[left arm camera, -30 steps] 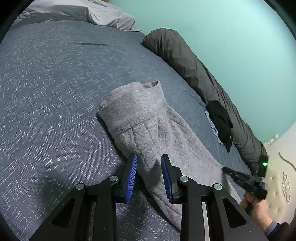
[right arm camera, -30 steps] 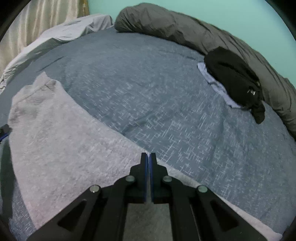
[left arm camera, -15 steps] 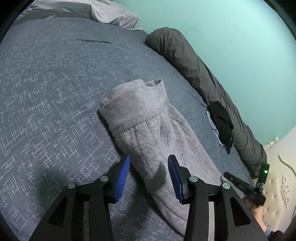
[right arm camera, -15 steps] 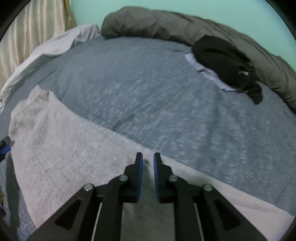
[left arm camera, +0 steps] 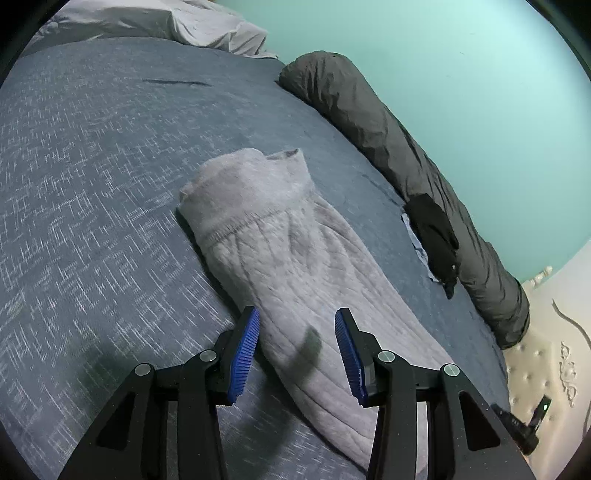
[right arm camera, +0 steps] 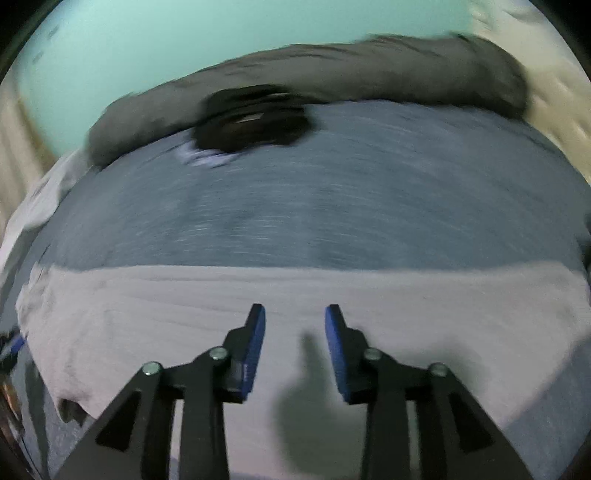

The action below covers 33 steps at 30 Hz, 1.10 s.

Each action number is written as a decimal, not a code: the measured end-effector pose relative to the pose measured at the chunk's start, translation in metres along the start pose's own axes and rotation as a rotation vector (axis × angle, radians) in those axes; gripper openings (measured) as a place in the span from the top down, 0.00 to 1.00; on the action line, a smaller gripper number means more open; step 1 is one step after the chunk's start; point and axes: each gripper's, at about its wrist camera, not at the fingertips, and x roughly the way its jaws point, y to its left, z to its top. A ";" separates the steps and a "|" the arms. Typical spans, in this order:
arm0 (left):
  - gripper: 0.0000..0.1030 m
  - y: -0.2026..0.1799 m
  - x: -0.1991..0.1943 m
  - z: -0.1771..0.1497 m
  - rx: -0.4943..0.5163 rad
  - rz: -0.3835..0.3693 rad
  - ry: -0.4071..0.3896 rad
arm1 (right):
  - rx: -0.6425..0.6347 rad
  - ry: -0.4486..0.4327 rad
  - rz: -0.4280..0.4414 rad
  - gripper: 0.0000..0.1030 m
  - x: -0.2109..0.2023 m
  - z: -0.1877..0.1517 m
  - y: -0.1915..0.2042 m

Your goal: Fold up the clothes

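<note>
Grey quilted trousers lie folded lengthwise on the blue bedspread, waistband at the far end. My left gripper hovers open just above the garment's near part, holding nothing. In the right wrist view the same grey trousers stretch across the frame as a wide band. Above them my right gripper is open, and its shadow falls on the cloth. The right gripper's body shows at the lower right edge of the left wrist view.
A long dark grey rolled duvet lies along the turquoise wall. A black garment on a pale blue cloth rests beside it, also blurred as black garment. A light grey sheet bunches at the far end; a cream tufted headboard stands right.
Both grippers have opened: the right was shut on the trousers' edge and let go; the left widened and drew back. The right view swung fast and is blurred.
</note>
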 end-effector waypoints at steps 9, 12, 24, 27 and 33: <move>0.55 -0.026 -0.005 -0.017 0.042 -0.003 0.015 | 0.269 -0.032 -0.102 0.51 -0.040 -0.025 -0.136; 0.55 -0.035 -0.003 -0.022 0.065 -0.006 0.022 | 0.356 -0.027 -0.115 0.51 -0.044 -0.033 -0.171; 0.55 -0.052 0.003 -0.036 0.123 0.011 0.034 | 0.551 -0.030 -0.095 0.39 -0.027 -0.059 -0.250; 0.55 -0.053 0.005 -0.038 0.133 0.019 0.035 | 0.559 -0.065 -0.066 0.38 -0.022 -0.056 -0.253; 0.55 -0.057 0.010 -0.039 0.150 0.031 0.031 | 0.575 -0.113 -0.022 0.38 -0.009 -0.052 -0.257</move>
